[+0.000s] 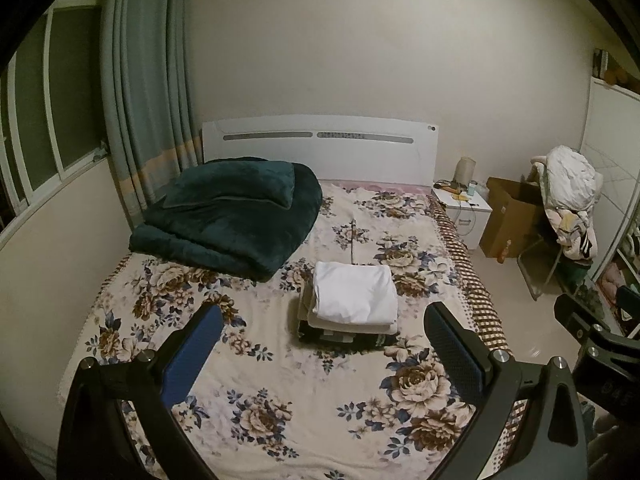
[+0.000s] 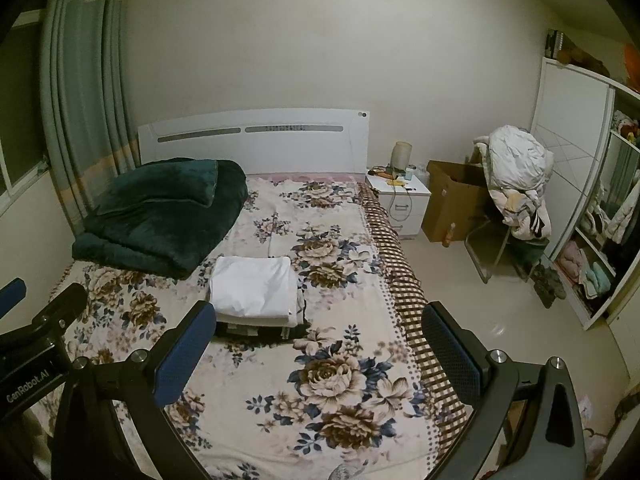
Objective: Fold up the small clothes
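A stack of folded clothes with a white piece on top point(image 1: 354, 298) lies in the middle of the floral bed sheet point(image 1: 280, 380); it also shows in the right wrist view point(image 2: 254, 290). Under the white piece are beige and dark folded pieces. My left gripper point(image 1: 323, 340) is open and empty, held above the bed's near end, short of the stack. My right gripper point(image 2: 319, 338) is open and empty, to the right of the left one, with the stack just beyond its left finger point(image 2: 188, 350).
A folded dark green blanket point(image 1: 228, 216) lies at the bed's far left by the white headboard point(image 1: 320, 144). A white nightstand point(image 2: 398, 200), a cardboard box point(image 2: 452, 200), a chair piled with clothes point(image 2: 516, 188) and an open wardrobe point(image 2: 600, 200) stand right of the bed.
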